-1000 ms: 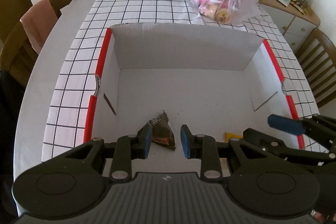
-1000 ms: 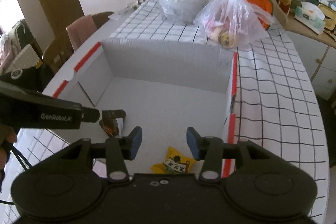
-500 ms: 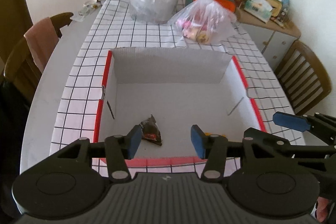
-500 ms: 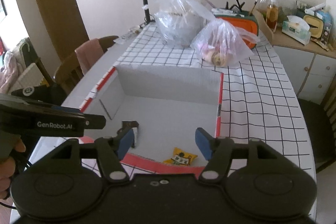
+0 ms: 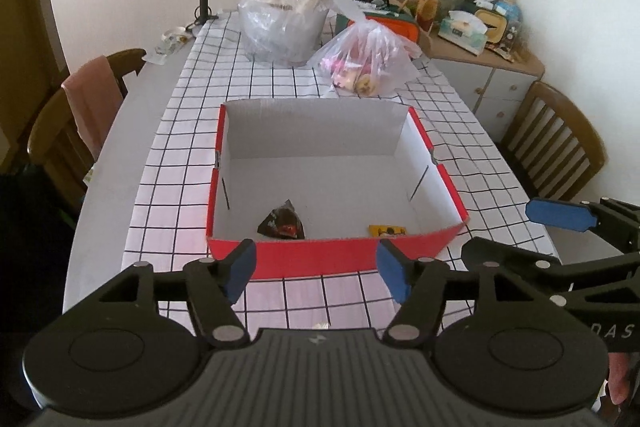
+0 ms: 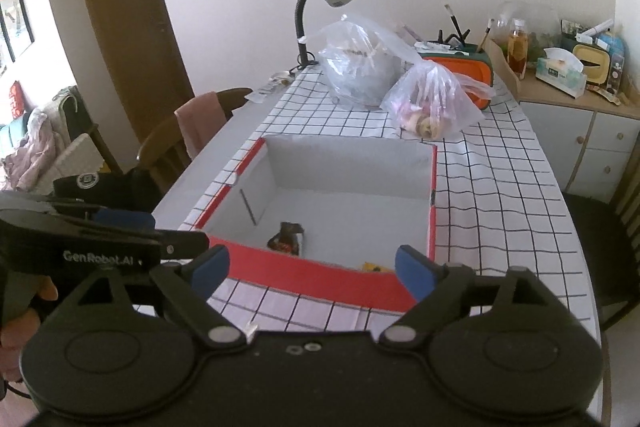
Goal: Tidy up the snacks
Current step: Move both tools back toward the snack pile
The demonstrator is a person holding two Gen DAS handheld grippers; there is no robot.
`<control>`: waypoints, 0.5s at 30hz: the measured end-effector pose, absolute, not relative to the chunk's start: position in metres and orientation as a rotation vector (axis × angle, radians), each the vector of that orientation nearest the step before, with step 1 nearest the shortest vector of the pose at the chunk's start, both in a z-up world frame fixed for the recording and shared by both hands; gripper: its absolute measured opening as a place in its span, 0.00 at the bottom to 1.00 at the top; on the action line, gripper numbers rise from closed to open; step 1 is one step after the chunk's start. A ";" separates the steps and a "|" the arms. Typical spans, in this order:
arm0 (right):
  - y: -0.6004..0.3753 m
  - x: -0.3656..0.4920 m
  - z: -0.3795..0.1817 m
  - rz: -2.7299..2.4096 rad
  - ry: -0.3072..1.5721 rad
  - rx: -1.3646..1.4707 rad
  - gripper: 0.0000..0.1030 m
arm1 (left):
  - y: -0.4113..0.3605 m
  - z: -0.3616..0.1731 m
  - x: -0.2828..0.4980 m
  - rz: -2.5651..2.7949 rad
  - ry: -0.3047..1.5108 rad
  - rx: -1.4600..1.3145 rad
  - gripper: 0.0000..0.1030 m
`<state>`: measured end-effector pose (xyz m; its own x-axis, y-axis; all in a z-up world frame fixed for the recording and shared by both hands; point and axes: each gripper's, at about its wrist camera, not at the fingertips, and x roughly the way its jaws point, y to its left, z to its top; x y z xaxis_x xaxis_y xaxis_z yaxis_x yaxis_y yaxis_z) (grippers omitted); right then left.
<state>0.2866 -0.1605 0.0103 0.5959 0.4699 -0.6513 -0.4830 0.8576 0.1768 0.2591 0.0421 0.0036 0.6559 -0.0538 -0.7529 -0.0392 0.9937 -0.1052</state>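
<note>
Between both sets of jaws nothing was held: left gripper (image 5: 317,267) and right gripper (image 6: 312,270) were opening. Beyond them, inside the red box (image 5: 332,259), lay a dark snack (image 5: 282,221) left and a yellow snack (image 5: 387,229) right; further snacks likely sat in the bag (image 5: 366,67) on the desk (image 5: 192,131) beyond.

Both grippers (image 5: 316,273) (image 6: 312,273) lifted clear of box (image 5: 332,259) — fingers opening.

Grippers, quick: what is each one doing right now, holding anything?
Left gripper: jaws opening, nothing between them.
Right gripper: jaws opening, nothing between them.
</note>
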 end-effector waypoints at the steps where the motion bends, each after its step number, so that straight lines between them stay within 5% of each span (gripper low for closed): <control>1: -0.161 0.282 0.011 0.556 0.749 -0.017 0.87 | 0.043 0.006 0.253 -0.012 0.851 -0.117 0.65; 15: -0.168 0.216 0.018 0.563 0.728 -0.007 1.00 | 0.046 0.009 0.185 -0.036 0.822 -0.123 0.73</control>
<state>0.2156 -0.1681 0.0179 0.6058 0.4846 -0.6310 -0.4893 0.8523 0.1849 0.1848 0.0460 0.0095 0.6805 -0.0798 -0.7283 -0.0155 0.9923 -0.1232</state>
